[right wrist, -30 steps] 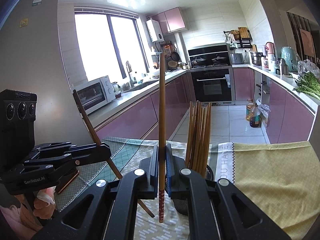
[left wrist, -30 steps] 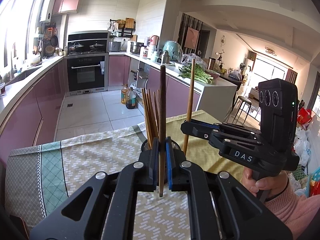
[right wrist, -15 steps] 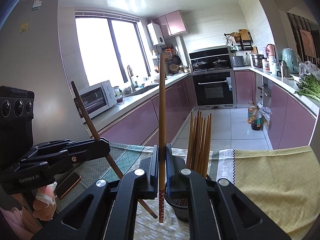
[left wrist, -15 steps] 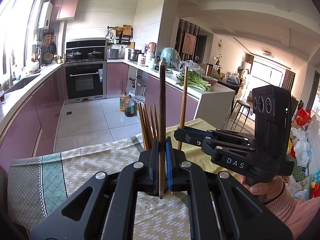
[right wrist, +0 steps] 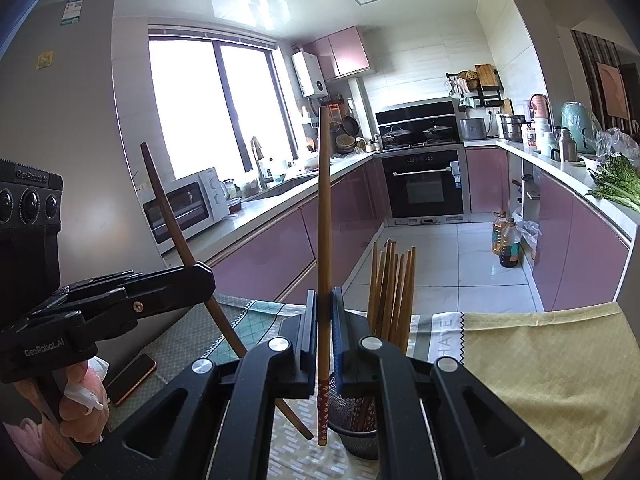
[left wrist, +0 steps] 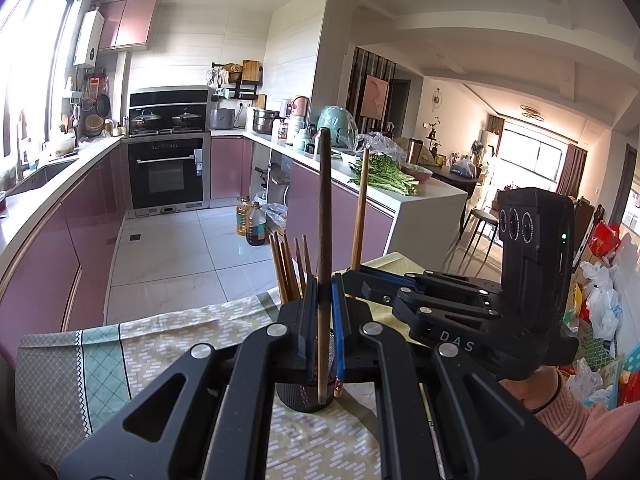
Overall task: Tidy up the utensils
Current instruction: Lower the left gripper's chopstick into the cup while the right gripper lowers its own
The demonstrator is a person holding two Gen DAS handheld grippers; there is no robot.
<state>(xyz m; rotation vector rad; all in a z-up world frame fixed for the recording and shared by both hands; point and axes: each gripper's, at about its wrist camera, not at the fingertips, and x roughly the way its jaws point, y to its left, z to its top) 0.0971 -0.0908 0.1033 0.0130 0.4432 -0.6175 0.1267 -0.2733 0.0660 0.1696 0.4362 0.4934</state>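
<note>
While both grippers hold one chopstick apiece, the change over the last second is position: each stick, carried above and beside the holder a second ago, now hangs lower with its tip at the holder's mouth. The left gripper (left wrist: 323, 320) has its tongs pinched narrow on the dark chopstick (left wrist: 323, 208), which stands upright in the left wrist view, its lower end level with the rim of the black mesh holder (left wrist: 304, 396); whether the tip is inside or just in front of the wall I cannot tell. The right gripper (right wrist: 323, 328) is likewise closed narrow on the lighter chopstick (right wrist: 323, 216), whose patterned red tip hangs just left of the holder's rim (right wrist: 352, 432) in the right wrist view, apparently outside it. Judgement: both sticks are on final approach, and insertion is not yet done. Contents of the holder: a standing bundle of brown chopsticks (right wrist: 394, 288), leaning slightly and fanned at the top, filling the far right part. Free room seems to remain on the near side. The holder sits on the patterned tablecloth (left wrist: 152, 344); a yellow cloth (right wrist: 540, 368) lies to the right. A phone (right wrist: 132, 376) lies on the table near left, well apart from the holder.
</note>
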